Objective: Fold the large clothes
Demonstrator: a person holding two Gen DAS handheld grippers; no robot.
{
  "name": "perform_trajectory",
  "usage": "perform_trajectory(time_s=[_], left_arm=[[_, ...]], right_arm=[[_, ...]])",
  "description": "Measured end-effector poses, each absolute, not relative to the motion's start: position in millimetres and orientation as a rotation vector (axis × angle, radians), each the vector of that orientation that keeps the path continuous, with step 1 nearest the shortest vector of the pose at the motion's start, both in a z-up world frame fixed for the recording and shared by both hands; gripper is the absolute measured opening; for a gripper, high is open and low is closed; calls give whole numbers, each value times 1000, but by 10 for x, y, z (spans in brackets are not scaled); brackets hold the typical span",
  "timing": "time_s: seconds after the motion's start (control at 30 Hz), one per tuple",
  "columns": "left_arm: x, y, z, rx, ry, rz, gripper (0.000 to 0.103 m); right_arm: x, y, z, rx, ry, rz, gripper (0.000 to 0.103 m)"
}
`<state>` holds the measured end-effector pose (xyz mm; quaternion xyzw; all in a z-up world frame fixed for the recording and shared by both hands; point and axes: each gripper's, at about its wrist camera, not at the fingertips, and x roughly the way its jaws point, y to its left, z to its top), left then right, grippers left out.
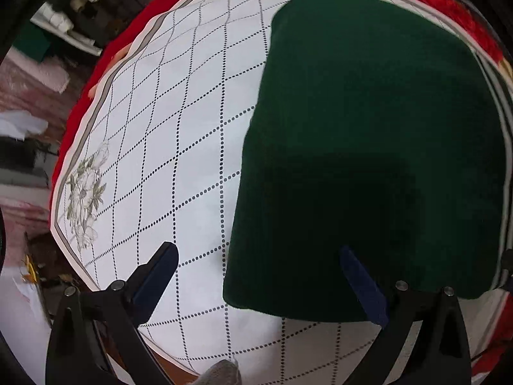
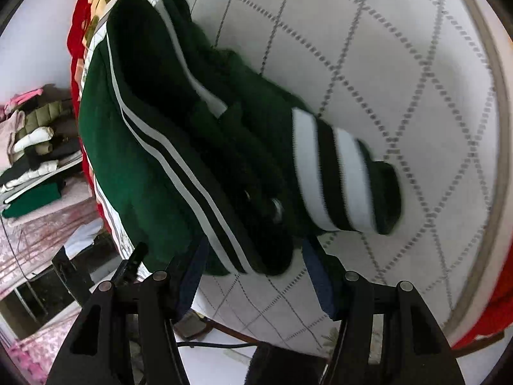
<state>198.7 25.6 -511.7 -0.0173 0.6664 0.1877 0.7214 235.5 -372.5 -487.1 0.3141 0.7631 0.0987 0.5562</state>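
Right gripper (image 2: 255, 264) jaws parted — garment (image 2: 144, 166) between.

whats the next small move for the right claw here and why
Probably close the right claw on the near edge of the green garment and lift it. Its pads stand open with that striped edge between them, unpressed, and the striped cuff still sticks out over the tablecloth, so the fold looks unfinished.

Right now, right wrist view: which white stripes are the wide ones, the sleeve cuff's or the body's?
The sleeve cuff bands: two wide white rings. The green jacket body's two white lines are thin.
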Motion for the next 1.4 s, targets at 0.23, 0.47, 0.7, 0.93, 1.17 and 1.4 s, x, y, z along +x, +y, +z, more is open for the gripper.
perform_trajectory(time_s=[0.23, 0.47, 0.7, 0.93, 1.17, 1.4], left_arm=[[1969, 234, -5100, -5, 1456, 403, 103], [1980, 187, -5181, -36, 1467, 362, 103], [1973, 165, -5166, -39, 1467, 367, 103], [1988, 237, -5107, -50, 1456, 384, 103], [2051, 284, -5027, -59, 1450, 399, 103], [2117, 680, -4907, -182, 1393, 417, 103]], right_arm=[[2233, -3665, -4512, 713, 1720, 148, 8], [2144, -4028, -4560, 802, 1651, 6, 8], [2190, -4045, -4814, 706, 1723, -7, 13], [2309, -3865, -4191, 310, 1617, 74, 56], [2737, -3615, -4318, 229, 1509, 198, 88], [3260, -3530, -4932, 252, 1579, 435, 97]])
